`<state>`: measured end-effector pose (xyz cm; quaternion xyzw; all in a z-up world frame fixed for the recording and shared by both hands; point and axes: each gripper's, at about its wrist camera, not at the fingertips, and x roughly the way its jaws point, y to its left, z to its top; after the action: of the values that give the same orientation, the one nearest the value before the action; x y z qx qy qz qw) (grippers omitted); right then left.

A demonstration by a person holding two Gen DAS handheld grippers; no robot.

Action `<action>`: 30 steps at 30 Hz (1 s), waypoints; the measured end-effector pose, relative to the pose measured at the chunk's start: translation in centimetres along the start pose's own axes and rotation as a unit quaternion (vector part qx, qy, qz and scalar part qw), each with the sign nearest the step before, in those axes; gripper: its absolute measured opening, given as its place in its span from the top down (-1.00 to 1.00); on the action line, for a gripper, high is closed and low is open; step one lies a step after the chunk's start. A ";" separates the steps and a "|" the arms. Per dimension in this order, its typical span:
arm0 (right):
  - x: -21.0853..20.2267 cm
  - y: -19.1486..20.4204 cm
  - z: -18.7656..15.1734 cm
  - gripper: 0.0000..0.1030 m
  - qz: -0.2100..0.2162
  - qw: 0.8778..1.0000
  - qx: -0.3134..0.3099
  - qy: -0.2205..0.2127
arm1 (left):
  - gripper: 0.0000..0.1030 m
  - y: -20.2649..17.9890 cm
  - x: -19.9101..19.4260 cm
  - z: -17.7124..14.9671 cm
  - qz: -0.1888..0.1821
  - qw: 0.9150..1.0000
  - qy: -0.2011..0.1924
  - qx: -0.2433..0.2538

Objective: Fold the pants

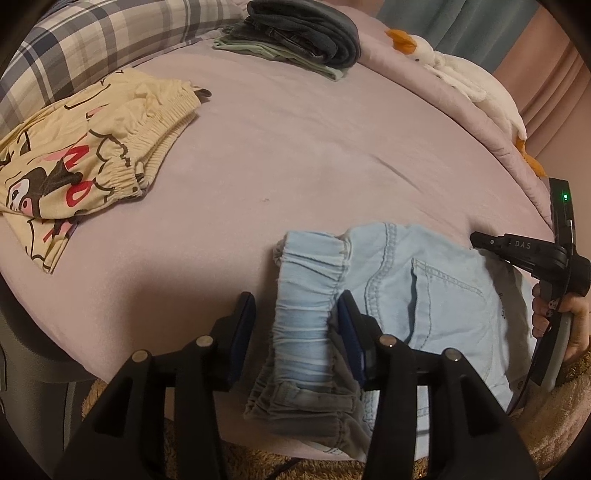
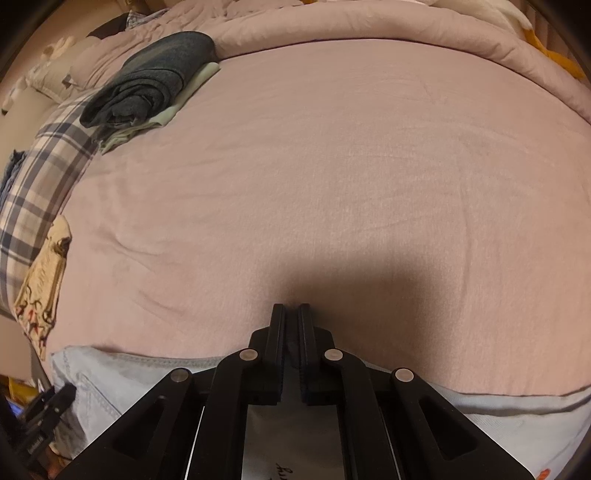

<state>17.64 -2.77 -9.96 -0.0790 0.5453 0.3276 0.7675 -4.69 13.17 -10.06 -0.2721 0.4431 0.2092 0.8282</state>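
Light blue denim pants lie bunched at the near edge of the pink bed, back pocket up. Their gathered elastic waistband runs between the fingers of my left gripper, which is open; the right pad touches the band and a gap shows at the left pad. My right gripper is shut, its tips over the sheet just past the pants, with no cloth visible between its pads. In the left wrist view that right gripper rests at the pants' right side, held by a hand.
Cream printed shorts lie at the left. A folded dark grey stack on pale green cloth sits at the far side. A plush goose lies along the right edge, a plaid cover far left. Brown fuzzy fabric borders the near edge.
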 end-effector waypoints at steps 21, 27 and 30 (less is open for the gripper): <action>0.0 0.2 -0.2 0.96 -0.008 1.000 0.000 -0.007 | -0.21 0.6 -0.5 -0.1 0.012 1.000 -0.003 -0.022; 0.0 -0.6 -0.1 1.00 0.011 1.000 0.025 -0.011 | -0.35 0.4 -2.1 -0.2 0.009 0.999 -0.003 -0.033; -0.4 -0.9 0.2 1.00 0.023 0.999 0.023 -0.013 | -0.63 -0.4 -3.9 -0.3 0.022 1.000 -0.016 -0.011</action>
<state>18.25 -3.48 -9.76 -0.0445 0.5441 0.3341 0.7684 -6.68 12.22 -6.79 -0.2678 0.4331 0.2365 0.8275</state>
